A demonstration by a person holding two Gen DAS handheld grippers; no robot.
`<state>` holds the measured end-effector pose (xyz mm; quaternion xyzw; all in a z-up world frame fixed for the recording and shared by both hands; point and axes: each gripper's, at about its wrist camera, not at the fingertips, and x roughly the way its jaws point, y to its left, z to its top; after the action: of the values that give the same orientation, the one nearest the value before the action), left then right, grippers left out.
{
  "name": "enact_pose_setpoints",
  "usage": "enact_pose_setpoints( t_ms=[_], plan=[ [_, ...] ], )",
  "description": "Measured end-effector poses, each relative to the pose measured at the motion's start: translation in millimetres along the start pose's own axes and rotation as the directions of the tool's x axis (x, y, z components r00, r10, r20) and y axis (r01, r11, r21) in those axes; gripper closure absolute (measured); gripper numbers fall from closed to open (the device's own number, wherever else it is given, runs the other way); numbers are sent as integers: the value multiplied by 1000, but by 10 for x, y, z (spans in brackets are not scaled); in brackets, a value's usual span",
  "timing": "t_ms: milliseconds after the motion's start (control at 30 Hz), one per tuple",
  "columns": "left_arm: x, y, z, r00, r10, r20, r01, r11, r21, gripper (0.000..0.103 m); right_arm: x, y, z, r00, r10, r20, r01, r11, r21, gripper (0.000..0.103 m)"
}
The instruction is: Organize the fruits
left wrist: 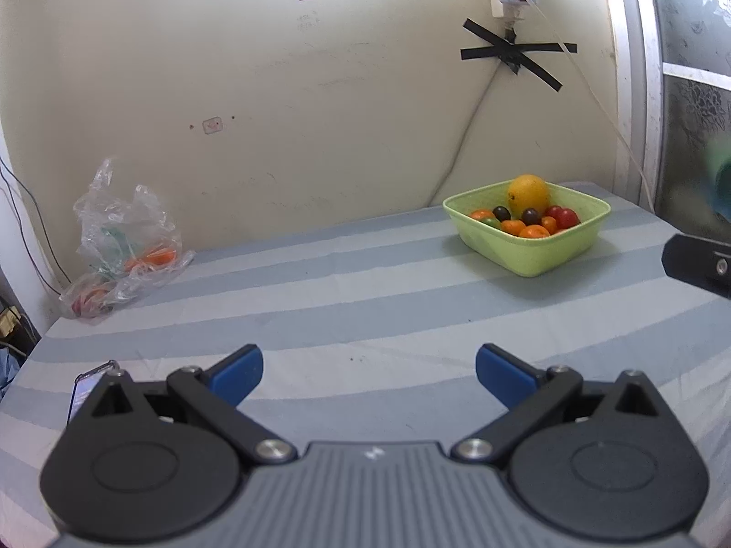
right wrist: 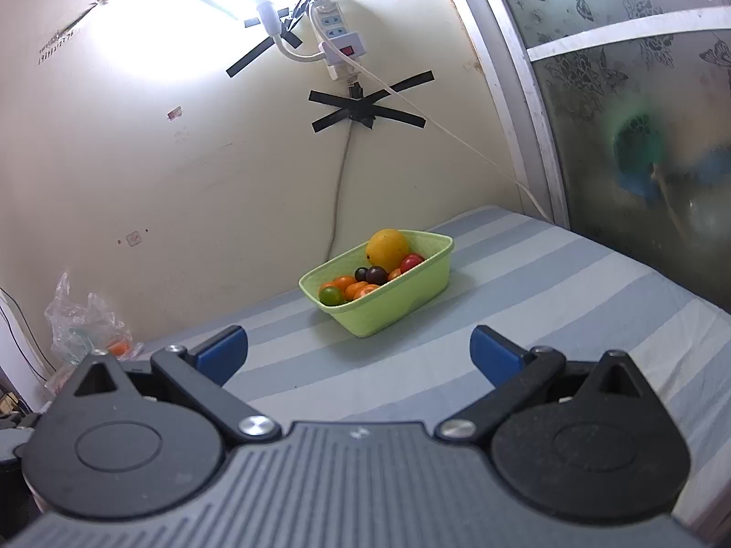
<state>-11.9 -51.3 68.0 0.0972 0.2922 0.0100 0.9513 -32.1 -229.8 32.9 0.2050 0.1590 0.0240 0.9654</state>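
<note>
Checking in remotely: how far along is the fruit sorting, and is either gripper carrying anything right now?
Looks done: the light green plastic basket on the striped blue-grey tablecloth holds a large yellow citrus fruit and small orange, red, dark and green fruits. In hand: nothing; the left gripper and right gripper are both open and empty. Left: orange fruit lies inside the crumpled clear plastic bag by the wall.

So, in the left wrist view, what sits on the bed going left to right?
Phone at the near left edge → plastic bag with fruit → green basket of fruit → tip of the right gripper.
</note>
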Motion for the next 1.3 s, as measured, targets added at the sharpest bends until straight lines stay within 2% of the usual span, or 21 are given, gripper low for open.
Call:
enact_pose_setpoints(
  t_ms=[1300],
  plan=[
    [3, -183, -29, 1000, -21, -14, 22, 997, 76, 0, 1, -62, 2, 1000, 16, -12, -15, 1000, 19, 0]
  ],
)
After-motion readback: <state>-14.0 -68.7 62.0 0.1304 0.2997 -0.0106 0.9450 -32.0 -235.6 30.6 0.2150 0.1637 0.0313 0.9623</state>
